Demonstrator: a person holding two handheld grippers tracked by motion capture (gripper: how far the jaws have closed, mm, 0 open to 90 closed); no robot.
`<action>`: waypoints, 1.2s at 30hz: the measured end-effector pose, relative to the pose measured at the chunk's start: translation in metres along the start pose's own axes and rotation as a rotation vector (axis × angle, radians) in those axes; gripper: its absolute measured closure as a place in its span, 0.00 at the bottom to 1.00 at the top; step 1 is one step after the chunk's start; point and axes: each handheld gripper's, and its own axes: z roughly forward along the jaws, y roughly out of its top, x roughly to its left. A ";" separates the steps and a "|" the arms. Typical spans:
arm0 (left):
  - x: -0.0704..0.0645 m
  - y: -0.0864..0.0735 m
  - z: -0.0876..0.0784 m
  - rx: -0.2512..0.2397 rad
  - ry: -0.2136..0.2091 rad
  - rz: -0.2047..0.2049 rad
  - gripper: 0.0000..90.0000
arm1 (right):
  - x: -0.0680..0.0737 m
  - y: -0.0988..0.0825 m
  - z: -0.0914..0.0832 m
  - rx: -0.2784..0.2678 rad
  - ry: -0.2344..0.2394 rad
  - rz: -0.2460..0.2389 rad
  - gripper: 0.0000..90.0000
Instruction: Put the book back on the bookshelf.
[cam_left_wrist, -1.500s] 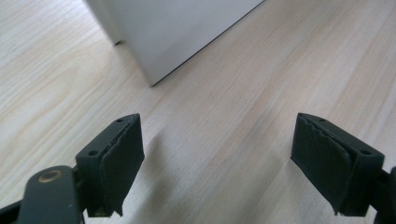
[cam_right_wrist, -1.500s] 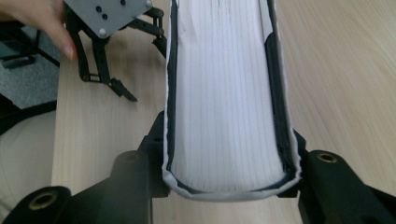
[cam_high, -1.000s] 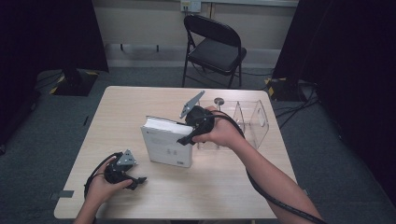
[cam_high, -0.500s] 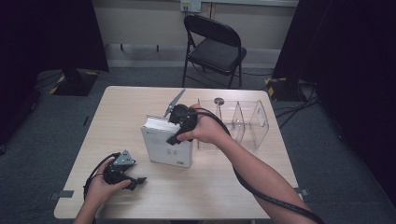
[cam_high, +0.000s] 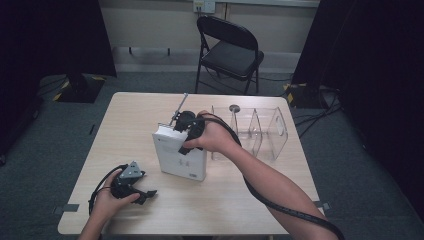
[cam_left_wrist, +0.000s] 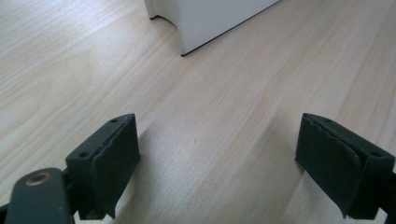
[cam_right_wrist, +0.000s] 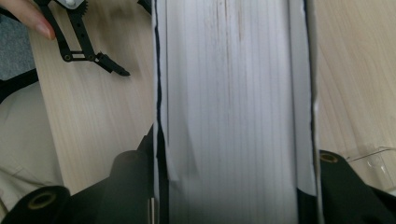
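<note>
Right gripper (cam_high: 176, 131) had shifted left along the white book (cam_high: 181, 156) standing mid-table; its jaws, just closing, now clamped the top edge. A lift seemed ready. Left gripper (cam_high: 145, 194) rested wide open, empty.

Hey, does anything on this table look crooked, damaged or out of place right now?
Nothing looks damaged or spilled. The white book stands upright, clamped from above by the right gripper. The clear divider rack sits upright beside it.
</note>
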 end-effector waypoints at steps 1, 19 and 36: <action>0.000 0.000 0.000 0.000 0.003 0.003 0.14 | 0.000 -0.001 -0.001 0.008 0.002 0.000 0.58; 0.001 -0.003 0.001 -0.027 -0.003 0.006 0.13 | 0.007 -0.014 -0.003 0.064 0.015 -0.016 0.51; 0.002 -0.005 0.000 -0.036 -0.006 0.017 0.13 | 0.008 -0.007 0.000 0.100 -0.002 0.005 0.58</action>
